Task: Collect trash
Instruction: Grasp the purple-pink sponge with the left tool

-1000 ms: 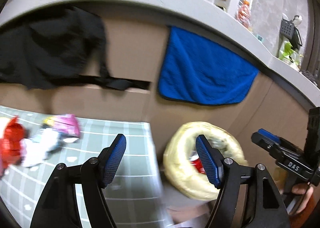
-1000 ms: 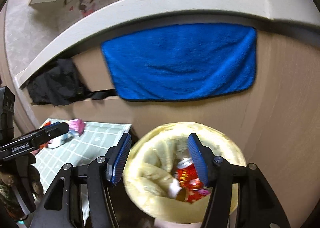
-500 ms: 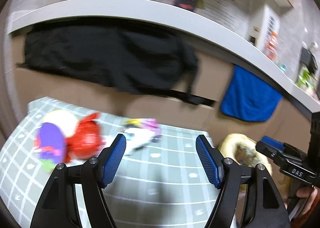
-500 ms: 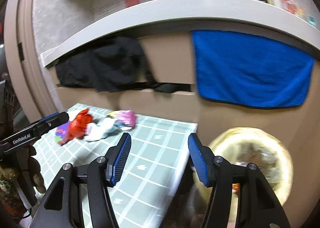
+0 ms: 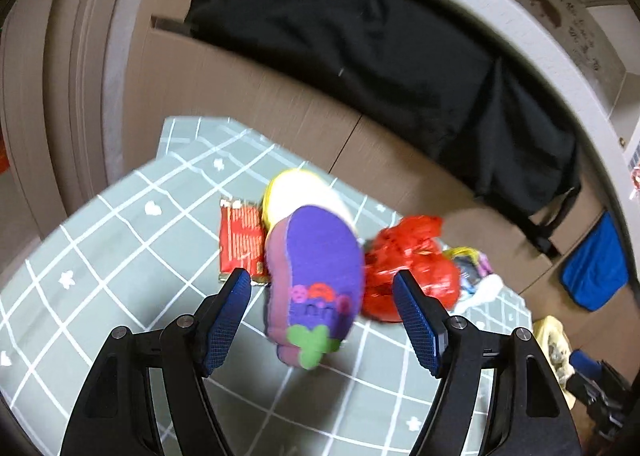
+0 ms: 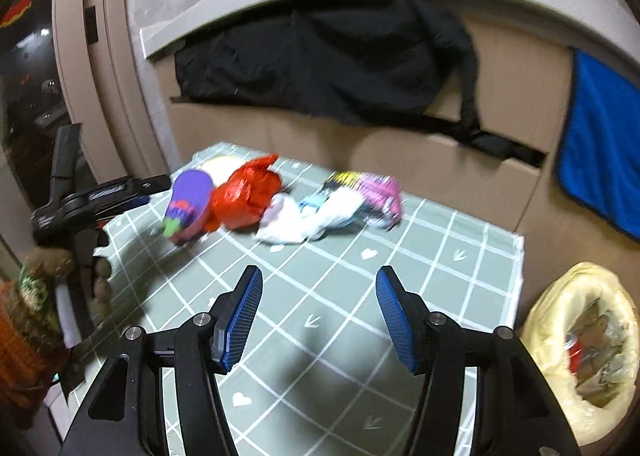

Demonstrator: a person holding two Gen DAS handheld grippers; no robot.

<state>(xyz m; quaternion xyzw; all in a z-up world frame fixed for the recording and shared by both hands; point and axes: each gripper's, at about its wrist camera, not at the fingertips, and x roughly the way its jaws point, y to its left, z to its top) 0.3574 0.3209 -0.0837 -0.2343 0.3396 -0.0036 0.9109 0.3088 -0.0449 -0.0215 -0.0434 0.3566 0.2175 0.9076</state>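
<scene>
Trash lies on a green grid-patterned table (image 5: 100, 256) (image 6: 440, 276): a purple eggplant-shaped item (image 5: 316, 284) (image 6: 188, 199), a crumpled red bag (image 5: 408, 260) (image 6: 246, 191), a red flat wrapper (image 5: 240, 240), white crumpled paper (image 6: 304, 221) and a pink wrapper (image 6: 380, 195). My left gripper (image 5: 322, 320) is open, its fingers either side of the purple item and apart from it. My right gripper (image 6: 318, 312) is open over bare tablecloth, well short of the pile. A yellow-lined trash bin (image 6: 584, 352) (image 5: 554, 344) stands to the table's right.
A cardboard wall (image 6: 420, 143) backs the table, with a black cloth (image 5: 380, 67) (image 6: 328, 55) and a blue towel (image 6: 604, 159) (image 5: 596, 272) draped over it. A person's hand holding the left gripper (image 6: 92, 199) shows at the table's left edge.
Both grippers swung left from above the trash bin to over the table. The left now frames the purple item; the bin has slid to the right edge of both views.
</scene>
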